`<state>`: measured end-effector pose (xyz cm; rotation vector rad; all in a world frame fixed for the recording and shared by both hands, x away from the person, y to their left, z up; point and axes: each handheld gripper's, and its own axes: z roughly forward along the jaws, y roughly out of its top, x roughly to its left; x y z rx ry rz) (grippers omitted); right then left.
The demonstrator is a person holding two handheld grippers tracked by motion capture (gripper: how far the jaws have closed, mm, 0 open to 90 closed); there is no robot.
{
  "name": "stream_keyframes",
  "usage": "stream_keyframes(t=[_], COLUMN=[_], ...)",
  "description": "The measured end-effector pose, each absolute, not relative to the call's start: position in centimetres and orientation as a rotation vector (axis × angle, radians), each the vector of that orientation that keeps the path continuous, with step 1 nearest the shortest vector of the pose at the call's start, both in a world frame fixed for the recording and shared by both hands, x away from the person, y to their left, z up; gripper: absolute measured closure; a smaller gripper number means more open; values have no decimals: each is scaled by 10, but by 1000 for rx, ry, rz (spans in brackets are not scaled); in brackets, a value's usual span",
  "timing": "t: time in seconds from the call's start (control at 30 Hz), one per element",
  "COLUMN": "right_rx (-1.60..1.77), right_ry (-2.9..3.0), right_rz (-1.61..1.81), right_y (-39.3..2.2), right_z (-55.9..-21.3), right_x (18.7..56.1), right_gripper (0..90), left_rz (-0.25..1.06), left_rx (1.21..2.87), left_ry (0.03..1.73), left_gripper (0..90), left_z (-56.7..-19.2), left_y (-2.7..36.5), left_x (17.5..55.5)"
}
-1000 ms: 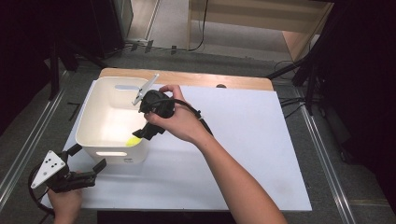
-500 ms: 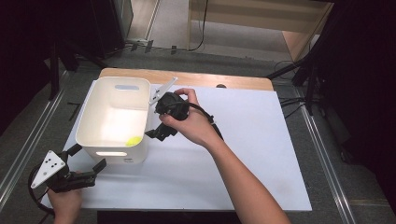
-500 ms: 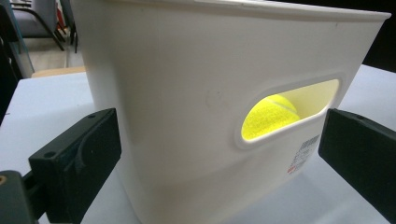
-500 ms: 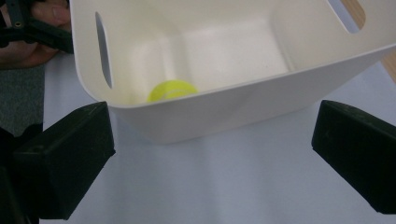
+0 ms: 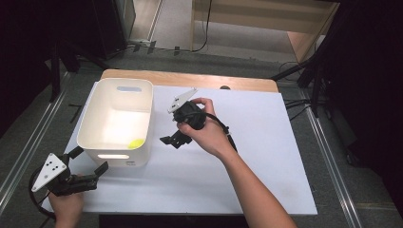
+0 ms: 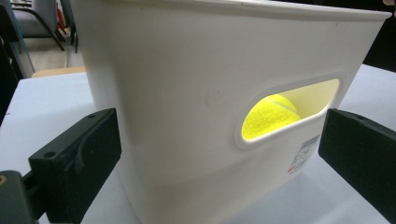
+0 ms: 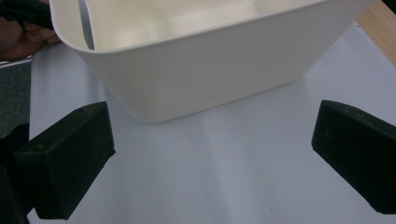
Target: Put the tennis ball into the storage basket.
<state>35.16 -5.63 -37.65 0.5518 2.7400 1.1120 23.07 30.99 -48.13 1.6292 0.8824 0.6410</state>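
A white plastic bin [image 5: 90,124] stands on the left part of the table, and a yellow tennis ball [image 5: 136,143] lies in its near right corner. Through the bin's handle slot the ball [image 6: 269,116] shows in the left gripper view. My left gripper [image 5: 89,162] sits open at the table's near left corner, its jaws pointing at the bin wall [image 6: 187,84]. My right gripper [image 5: 172,139] hovers open just right of the bin, holding nothing, jaws facing the bin's side [image 7: 210,70].
White sheet [image 5: 266,142] covers the table, with a bare wooden strip [image 5: 190,80] along the far edge. Dark stands and cables ring the table on the floor.
My right gripper has drawn back from over the bin to the right of it and lowered toward the table. The ball stays in the bin. The left gripper has not moved.
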Motion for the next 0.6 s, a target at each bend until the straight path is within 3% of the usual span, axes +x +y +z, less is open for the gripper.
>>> stream_keyframes(t=[0.6], right_rx=[687], right_ry=[2640], right_rz=[1172], right_y=[-102], right_z=[-401], right_x=[341], right_gripper=[0], left_rz=[641], left_rx=[1631], left_ry=[883], left_gripper=[0], left_z=[-481], left_y=[309], left_x=[231])
